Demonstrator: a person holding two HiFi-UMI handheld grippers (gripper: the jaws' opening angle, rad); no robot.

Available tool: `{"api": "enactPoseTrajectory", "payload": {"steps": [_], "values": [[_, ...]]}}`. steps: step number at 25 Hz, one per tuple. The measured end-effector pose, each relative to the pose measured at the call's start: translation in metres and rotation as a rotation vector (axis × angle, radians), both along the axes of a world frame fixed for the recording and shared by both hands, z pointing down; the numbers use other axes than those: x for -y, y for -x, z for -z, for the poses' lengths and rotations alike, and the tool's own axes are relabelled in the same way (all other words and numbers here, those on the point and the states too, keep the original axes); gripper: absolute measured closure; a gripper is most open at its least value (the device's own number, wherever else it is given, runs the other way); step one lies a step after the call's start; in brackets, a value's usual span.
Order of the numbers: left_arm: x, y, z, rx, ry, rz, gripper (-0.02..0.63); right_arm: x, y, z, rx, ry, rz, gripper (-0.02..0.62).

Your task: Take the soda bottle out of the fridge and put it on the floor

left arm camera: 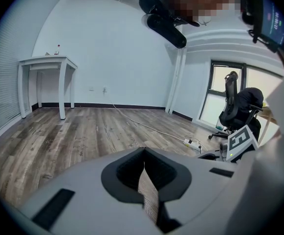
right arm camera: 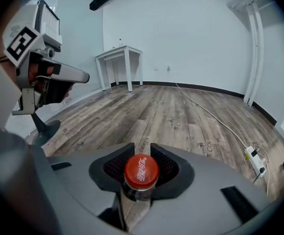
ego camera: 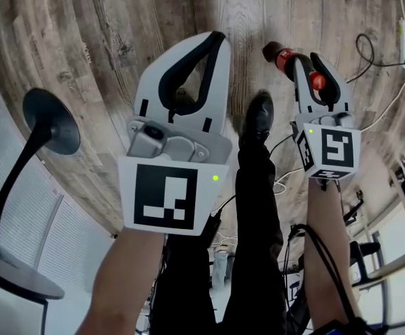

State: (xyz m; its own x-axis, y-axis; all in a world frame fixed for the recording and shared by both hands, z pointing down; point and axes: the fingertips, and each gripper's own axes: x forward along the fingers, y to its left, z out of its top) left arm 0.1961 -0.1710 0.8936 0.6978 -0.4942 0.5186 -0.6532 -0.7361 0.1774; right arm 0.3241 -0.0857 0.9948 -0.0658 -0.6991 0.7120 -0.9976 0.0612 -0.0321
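Floor [ego camera: 104,40]: grey-brown wood planks, with one white cable trailing across them.
Counter [left arm camera: 46,62]: one white table against the wall; the small things on top are too tiny to make out.
Chair [left arm camera: 239,106]: one black office chair by the window, its lower part cut off behind a marker cube.
Left gripper [ego camera: 216,40]: jaws closed tip to tip, with nothing between them.
Right gripper [ego camera: 308,65]: jaws partly apart, clamped on the bottle's neck just under the cap.
Soda bottle [ego camera: 286,60]: one, with dark drink, a red label and a red cap with white script. It hangs from the right gripper over the floor, just beside the black shoe [ego camera: 258,117]. The right gripper view shows only the cap and neck. Whether the base touches the floor cannot be told.
Power strip [right arm camera: 255,158]: one, white, lying on the floor.
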Motion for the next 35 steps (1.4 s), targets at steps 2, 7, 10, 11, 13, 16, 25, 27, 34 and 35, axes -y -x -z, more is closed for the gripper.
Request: {"api": "enactPoseTrajectory", "payload": {"steps": [2,7,10,11,13,16,25,27,34,35], "values": [[0.000,0.000,-0.002,0.003,0.000,-0.004,0.589,-0.003,0.000,-0.005,0.001,0.010,-0.005,0.479],[-0.002,-0.001,-0.009,0.009,0.003,-0.011,0.589,-0.009,-0.002,-0.015,0.003,0.029,-0.005,0.479],[-0.004,0.001,-0.013,0.012,0.013,-0.010,0.589,-0.010,0.000,-0.019,0.003,0.036,0.003,0.479],[-0.004,0.001,-0.013,0.011,0.015,-0.010,0.589,-0.010,0.000,-0.021,0.002,0.038,0.004,0.479],[-0.004,0.002,-0.014,0.011,0.016,-0.011,0.589,-0.011,0.000,-0.024,-0.002,0.045,0.003,0.479],[-0.005,0.003,-0.015,0.014,0.019,-0.011,0.589,-0.015,-0.002,-0.029,-0.006,0.056,-0.003,0.477],[-0.010,0.008,-0.026,0.019,0.034,-0.015,0.589,-0.019,0.000,-0.043,-0.010,0.078,-0.005,0.477],[-0.011,0.008,-0.027,0.021,0.037,-0.022,0.589,-0.020,0.001,-0.047,-0.010,0.086,-0.004,0.477],[-0.009,0.011,-0.028,0.024,0.037,-0.030,0.589,-0.017,0.007,-0.054,-0.009,0.097,0.001,0.474],[-0.008,0.011,-0.028,0.023,0.036,-0.032,0.589,-0.016,0.008,-0.055,-0.010,0.099,0.004,0.474]]}}
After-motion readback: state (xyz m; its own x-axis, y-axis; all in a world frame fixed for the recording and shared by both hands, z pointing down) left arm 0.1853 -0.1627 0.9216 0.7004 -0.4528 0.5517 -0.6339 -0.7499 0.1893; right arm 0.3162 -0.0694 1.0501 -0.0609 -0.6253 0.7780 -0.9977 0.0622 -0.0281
